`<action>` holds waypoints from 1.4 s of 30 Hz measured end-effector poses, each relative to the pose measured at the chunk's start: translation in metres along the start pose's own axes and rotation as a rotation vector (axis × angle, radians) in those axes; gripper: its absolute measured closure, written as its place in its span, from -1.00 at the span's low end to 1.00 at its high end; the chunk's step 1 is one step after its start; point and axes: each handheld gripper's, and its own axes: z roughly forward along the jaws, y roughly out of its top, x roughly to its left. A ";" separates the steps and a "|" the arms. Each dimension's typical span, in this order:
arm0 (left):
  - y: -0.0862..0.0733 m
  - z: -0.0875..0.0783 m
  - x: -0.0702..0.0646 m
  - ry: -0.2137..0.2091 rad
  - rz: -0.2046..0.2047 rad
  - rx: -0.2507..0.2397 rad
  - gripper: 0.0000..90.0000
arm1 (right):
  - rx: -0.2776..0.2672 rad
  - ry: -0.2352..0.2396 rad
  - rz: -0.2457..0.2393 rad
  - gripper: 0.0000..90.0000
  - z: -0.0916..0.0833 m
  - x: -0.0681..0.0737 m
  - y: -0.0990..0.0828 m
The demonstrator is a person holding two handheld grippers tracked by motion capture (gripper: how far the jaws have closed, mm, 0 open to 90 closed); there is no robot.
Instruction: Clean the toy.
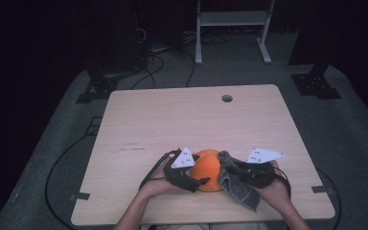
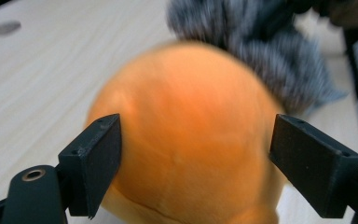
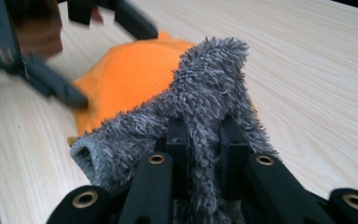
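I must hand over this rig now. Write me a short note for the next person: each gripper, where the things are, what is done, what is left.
Left gripper: jaws straddle the orange rounded object at the near edge of the table; in the left gripper view the right jaw stands clear, so no grip.
Right gripper: shut on the grey fluffy cloth, which lies against the object's right side.
Done: cloth picked up.
Left: probably steady the object and wipe it.

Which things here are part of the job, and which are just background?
In the job:
- orange ball, between the left gripper's jaws
- grey fuzzy cloth, clamped in the right gripper

Just around:
- table with its hole
- white stand behind
- floor cables
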 end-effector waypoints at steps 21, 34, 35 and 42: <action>-0.001 0.011 -0.015 0.028 0.094 0.055 -0.49 | -0.038 0.060 0.002 0.71 -0.015 0.004 0.010; -0.001 0.009 -0.020 0.012 0.155 0.076 -0.49 | 0.008 0.012 0.063 0.71 -0.015 -0.021 -0.007; -0.001 0.010 -0.021 0.008 0.160 0.078 -0.49 | -0.042 0.061 0.055 0.71 -0.017 -0.015 0.005; 0.007 0.000 -0.014 0.026 0.099 -0.011 -0.57 | 0.005 0.067 0.005 0.71 -0.001 -0.005 0.009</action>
